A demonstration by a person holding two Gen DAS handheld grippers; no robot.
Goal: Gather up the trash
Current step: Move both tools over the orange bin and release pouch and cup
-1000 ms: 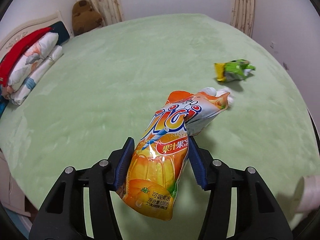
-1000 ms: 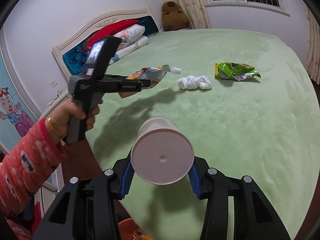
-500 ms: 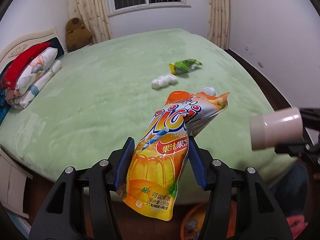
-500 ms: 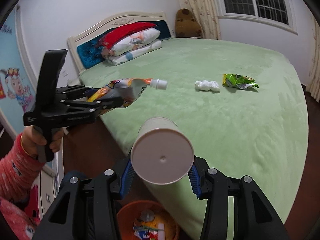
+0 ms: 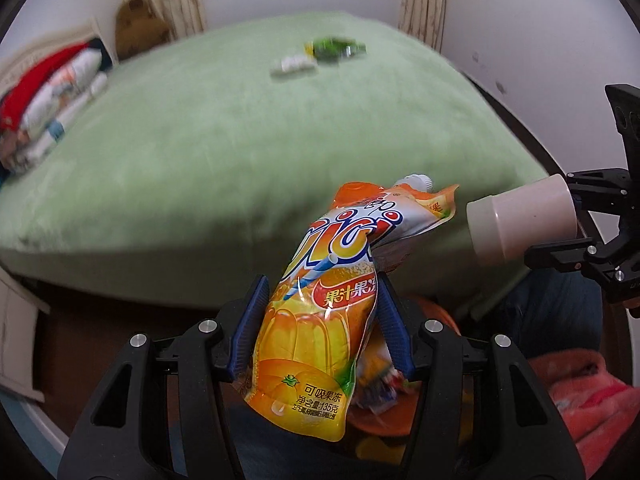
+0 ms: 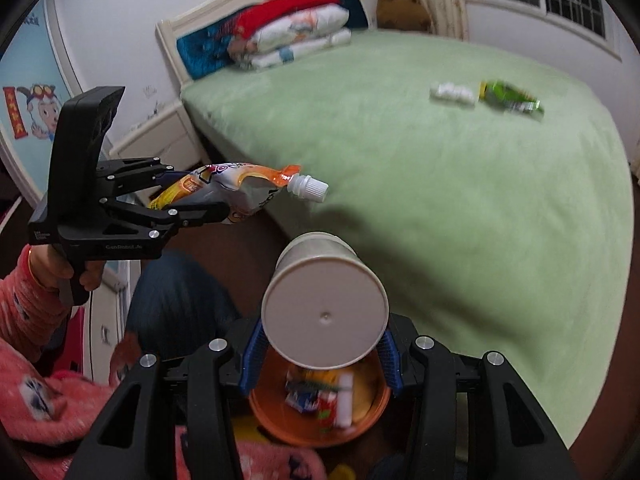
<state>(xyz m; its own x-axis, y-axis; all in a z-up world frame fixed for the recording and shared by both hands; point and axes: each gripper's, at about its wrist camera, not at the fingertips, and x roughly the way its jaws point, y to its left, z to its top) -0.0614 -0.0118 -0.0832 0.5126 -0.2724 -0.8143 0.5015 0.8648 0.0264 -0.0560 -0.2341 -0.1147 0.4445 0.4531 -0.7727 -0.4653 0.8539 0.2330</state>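
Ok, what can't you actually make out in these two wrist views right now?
- Orange bin: right wrist view, pale paper cup covers its far rim.
- Green snack wrapper and crumpled white tissue: both views, blurred, small.
- Orange jelly-drink pouch: hides the floor beneath it, left wrist view.

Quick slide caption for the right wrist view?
Right tongs grip a paper cup above the orange trash bin; left tongs carry a jelly pouch.

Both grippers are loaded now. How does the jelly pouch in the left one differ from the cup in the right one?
The jelly pouch is a soft, crumpled, orange printed pack with a white screw cap; the cup is plain, pale, rigid and round. The pouch sticks far out past its hand-held gripper and bends sideways; the cup lies on its side, base toward the camera. Both are clamped between blue pads, near the orange bin.
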